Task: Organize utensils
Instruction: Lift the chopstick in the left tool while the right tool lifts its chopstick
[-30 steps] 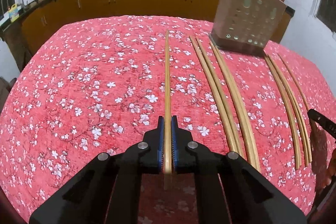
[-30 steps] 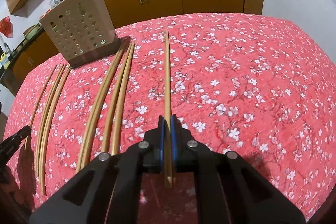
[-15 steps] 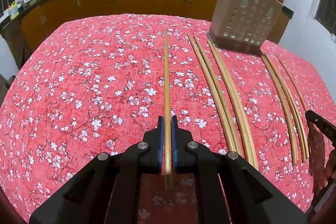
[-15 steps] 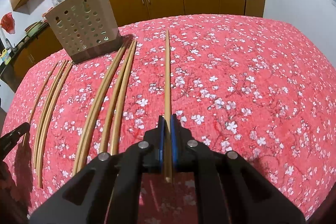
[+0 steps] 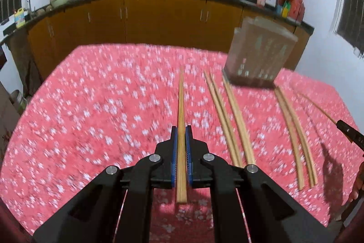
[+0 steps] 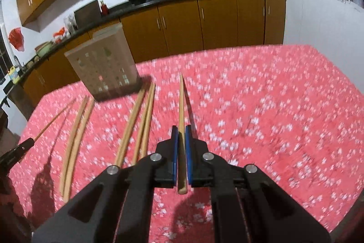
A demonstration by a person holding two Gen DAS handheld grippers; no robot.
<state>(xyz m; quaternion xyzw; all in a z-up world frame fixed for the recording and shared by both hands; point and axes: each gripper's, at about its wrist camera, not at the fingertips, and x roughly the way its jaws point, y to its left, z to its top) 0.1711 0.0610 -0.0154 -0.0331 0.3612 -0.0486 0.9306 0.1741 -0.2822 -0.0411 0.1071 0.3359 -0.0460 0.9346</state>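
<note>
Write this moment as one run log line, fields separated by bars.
left gripper: shut on chopstick | right gripper: shut on chopstick | five chopsticks on tablecloth | holder: upright

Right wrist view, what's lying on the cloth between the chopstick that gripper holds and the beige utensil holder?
In the right wrist view, three loose chopsticks lie side by side between the held chopstick and the utensil holder.

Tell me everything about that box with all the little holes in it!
The holed box is a tall beige holder, plastic-looking, with rows of small cut-out holes in its front wall and a darker base. It stands upright on the red flowered tablecloth near the table's far edge, in front of the brown cabinets. Chopsticks lying on the cloth point toward it; whether any touch its base is unclear. Its inside is hidden.
</note>
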